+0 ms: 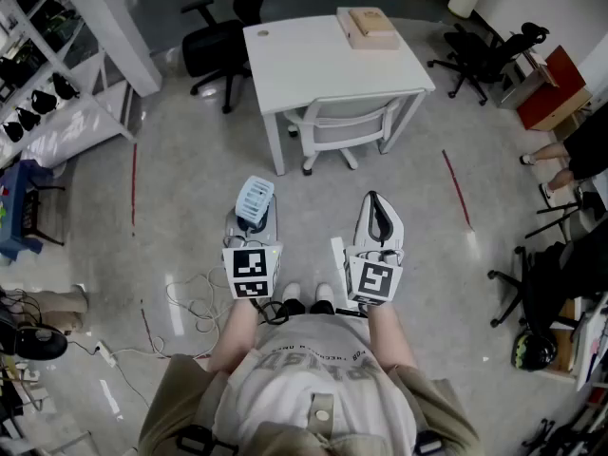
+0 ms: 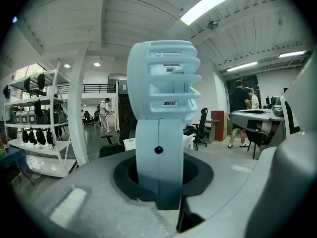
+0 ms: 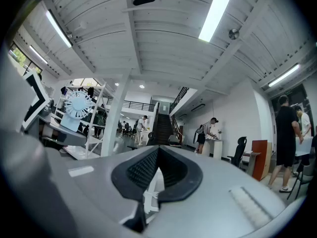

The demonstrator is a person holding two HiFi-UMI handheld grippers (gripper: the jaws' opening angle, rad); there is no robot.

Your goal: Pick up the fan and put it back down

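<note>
Pale-blue fan [image 1: 255, 198] in left gripper [image 1: 253, 224], right gripper [image 1: 377, 202] level alongside, jaws together

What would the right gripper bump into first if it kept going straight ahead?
Probably the white chair at the table, straight ahead of the right gripper; nothing nearer shows, though depth is unclear.

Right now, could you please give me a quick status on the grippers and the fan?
Left gripper shut on fan, fan off the floor. Right gripper shut, empty. White table ahead, apart from both.
</note>
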